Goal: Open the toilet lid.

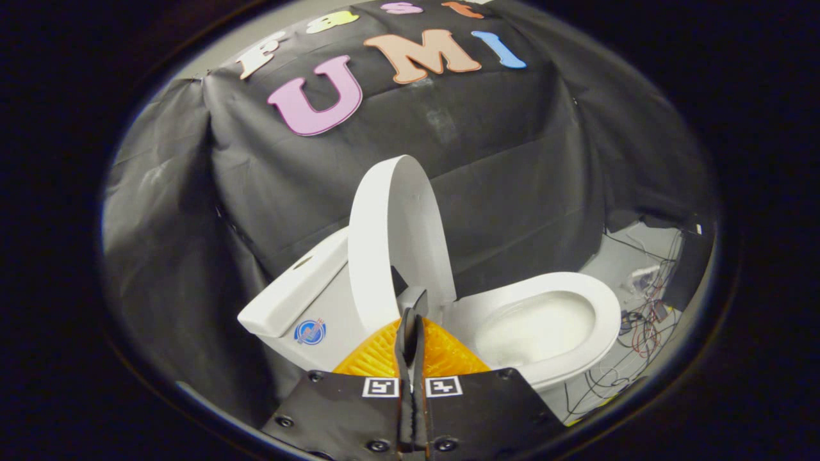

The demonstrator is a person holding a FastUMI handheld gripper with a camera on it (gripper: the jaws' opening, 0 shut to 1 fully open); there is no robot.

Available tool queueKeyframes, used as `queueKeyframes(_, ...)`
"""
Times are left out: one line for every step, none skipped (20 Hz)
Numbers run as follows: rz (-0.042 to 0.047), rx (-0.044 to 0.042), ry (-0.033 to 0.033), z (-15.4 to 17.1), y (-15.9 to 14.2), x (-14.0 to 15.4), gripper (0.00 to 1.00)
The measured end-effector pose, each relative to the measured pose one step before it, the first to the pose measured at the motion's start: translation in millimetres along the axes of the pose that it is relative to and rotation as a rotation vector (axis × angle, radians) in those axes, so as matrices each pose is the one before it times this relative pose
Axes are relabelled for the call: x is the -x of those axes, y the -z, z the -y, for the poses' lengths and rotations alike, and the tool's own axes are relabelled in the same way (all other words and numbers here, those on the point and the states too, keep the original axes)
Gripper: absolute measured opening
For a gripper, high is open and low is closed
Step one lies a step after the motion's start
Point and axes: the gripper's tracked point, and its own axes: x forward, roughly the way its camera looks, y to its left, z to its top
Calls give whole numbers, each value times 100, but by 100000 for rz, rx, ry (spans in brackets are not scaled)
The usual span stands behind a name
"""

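A white toilet stands ahead of me, seen tilted. Its lid [392, 237] is raised and stands upright, close to the tank [298, 288]. The seat and bowl [544, 320] lie uncovered beyond the fingers and to their right. My gripper [410, 318] is shut, the two fingers pressed together with nothing between them. Their tips sit just in front of the lid's lower edge near the hinge; I cannot tell whether they touch it.
Black cloth walls close in behind and to the left of the toilet. Past the bowl, loose cables [644, 323] and a dark box [688, 269] lie on the pale floor.
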Motion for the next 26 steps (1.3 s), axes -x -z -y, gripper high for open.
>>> queueKeyframes(370, 695, -429, -249, -95, -10, 1)
queueKeyframes(-85, 1239, -728, -353, 3, -53, 1)
queueKeyframes(142, 1145, -809, -367, 45, -137, 1)
queueKeyframes(74, 1406, -913, -366, -62, -109, 1)
queueKeyframes(-439, 949, -909, -407, 161, -134, 1)
queueKeyframes(-130, 548, -953, -346, -20, -61, 1)
queueKeyframes(-403, 1647, -387, -398, 102, -147, 1)
queueKeyframes(431, 2034, 170, -196, -106, -66, 1)
queueKeyframes(-233, 1429, 23, -291, 52, -105, 1)
queueKeyframes(59, 701, -320, -366, 6, -122, 1)
queueKeyframes(-45, 243, -385, -379, 95, -68, 1)
queueKeyframes(79, 52, -376, -379, 57, -81, 1)
queueKeyframes(35, 274, -435, -344, 24, -77, 1)
queueKeyframes(-2, 573, -532, -233, 155, -111, 1)
queueKeyframes(84, 347, -757, -275, 46, -104, 1)
queueKeyframes(259, 44, -620, -218, 30, -104, 1)
queueKeyframes(434, -527, -518, -200, -27, -93, 2)
queueKeyframes(95, 190, -302, -256, 57, -85, 2)
queueKeyframes(308, 791, 75, -252, 99, -113, 1)
queueKeyframes(65, 1449, 198, -175, 61, -107, 1)
queueKeyframes(209, 946, 343, -153, 116, -35, 1)
queueKeyframes(11, -525, 513, -48, -15, -56, 1)
queueKeyframes(472, -1057, 684, -114, -67, -74, 1)
queueKeyframes(234, 63, 850, -78, 55, -27, 1)
queueKeyframes(444, 1177, 1059, -69, -54, -20, 1)
queueKeyframes(201, 1721, 1143, -41, 57, -69, 1)
